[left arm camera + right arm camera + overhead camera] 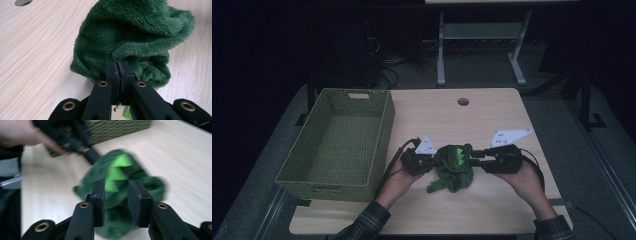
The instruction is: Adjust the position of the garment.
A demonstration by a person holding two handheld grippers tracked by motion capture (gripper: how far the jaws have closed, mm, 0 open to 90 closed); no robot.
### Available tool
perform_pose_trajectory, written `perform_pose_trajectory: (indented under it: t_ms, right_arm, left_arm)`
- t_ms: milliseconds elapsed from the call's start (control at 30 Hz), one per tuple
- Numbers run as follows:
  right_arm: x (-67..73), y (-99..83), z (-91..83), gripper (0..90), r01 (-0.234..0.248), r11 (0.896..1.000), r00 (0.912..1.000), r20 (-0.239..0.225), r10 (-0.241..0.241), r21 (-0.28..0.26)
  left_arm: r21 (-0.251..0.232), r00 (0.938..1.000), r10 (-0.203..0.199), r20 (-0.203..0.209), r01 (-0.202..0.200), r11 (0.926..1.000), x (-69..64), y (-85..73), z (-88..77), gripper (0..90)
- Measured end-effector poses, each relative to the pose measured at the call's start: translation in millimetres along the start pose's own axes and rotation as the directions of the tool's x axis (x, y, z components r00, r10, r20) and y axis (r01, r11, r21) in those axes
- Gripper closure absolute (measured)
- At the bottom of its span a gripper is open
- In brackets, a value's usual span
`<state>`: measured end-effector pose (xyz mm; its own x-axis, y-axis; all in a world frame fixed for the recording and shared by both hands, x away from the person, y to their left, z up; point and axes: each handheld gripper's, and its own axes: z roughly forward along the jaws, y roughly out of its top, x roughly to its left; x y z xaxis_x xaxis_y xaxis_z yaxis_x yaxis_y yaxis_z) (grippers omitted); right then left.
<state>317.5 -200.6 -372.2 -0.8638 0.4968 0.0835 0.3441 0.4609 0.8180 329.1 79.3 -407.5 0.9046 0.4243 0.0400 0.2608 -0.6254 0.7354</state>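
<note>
Here the green plush garment (454, 169), a fleecy piece with bright lime-green triangular patches on it, sits bunched on the bench (492, 210) at lower centre of the high view, between the two hands. The left gripper (435, 159) comes at it from the left; in the left gripper view its jaws are pressed together, pinching a fold of the plush at the near edge of the heap. The right gripper (116, 195) faces the garment from the other side. Its jaws are spread apart with the cloth lying in the gap and beyond it, and the pads do not seem to press on the fabric, though that view is blurred.

Left of the garment, in the left half of the high view, stands a green woven basket (384, 142) with nothing visible inside. It lies near the left hand but apart from the cloth. A round cable hole (463, 101) shows near the far edge of the bench.

As a judgement, the work looks early: the garment is crumpled, neither spread nor folded, and not in the basket. One grip is secured; the right side has yet to take hold before the cloth can be straightened, folded or carried to the basket.
</note>
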Motion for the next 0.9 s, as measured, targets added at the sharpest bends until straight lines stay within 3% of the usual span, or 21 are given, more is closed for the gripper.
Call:
perform_pose_trajectory:
  t_ms: [100,233,400,467,500,567,733,900]
  right_arm:
    - [-20.8,7.6,3.6,63.6,-0.027,1.0,0.9989,0.038,0.027,0.01]
    - [-37.8,15.3,18.8,60.8,-0.053,0.997,0.9979,0.041,0.051,0.059]
    - [-45.7,17.0,36.7,59.3,-0.043,0.992,0.999,0.014,0.042,0.115]
    - [-47.3,16.6,41.8,68.1,-0.05,0.988,0.9987,0.013,0.049,0.145]
    - [-47.3,15.8,42.9,79.0,-0.05,0.986,0.9988,0.006,0.049,0.159]
    - [-44.2,14.1,40.8,86.9,-0.024,0.987,0.9995,0.023,0.021,0.16]
    - [-30.5,3.5,21.4,88.8,-0.006,0.994,0.9999,0.012,0.005,0.111]
    - [-16.8,-18.1,6.2,89.0,-0.008,0.997,0.9997,-0.022,0.01,0.078]
  left_arm:
    - [-0.001,1.0,0.004,-0.004,-0.004,1.0,0.2,0.1,-0.3,88.7]
    - [-0.004,1.0,0.002,-0.003,-0.002,1.0,1.6,-0.3,-1.1,88.7]
    - [-0.007,1.0,-0.005,0.002,0.005,1.0,1.3,-0.5,-0.7,88.6]
    - [-0.003,1.0,-0.002,0.004,0.002,1.0,1.2,-0.4,-1.3,88.6]
    - [-0.003,1.0,0.0,0.003,0.0,1.0,1.2,-0.4,-1.7,88.6]
    - [-0.008,1.0,0.0,0.001,0.0,1.0,1.2,-0.5,-3.0,88.7]
    - [-0.018,1.0,-0.003,0.005,0.003,0.9998,-1.5,-1.4,-8.8,88.6]
    - [-0.018,0.9997,-0.003,0.025,0.004,0.9998,-13.4,-5.9,-13.8,88.6]
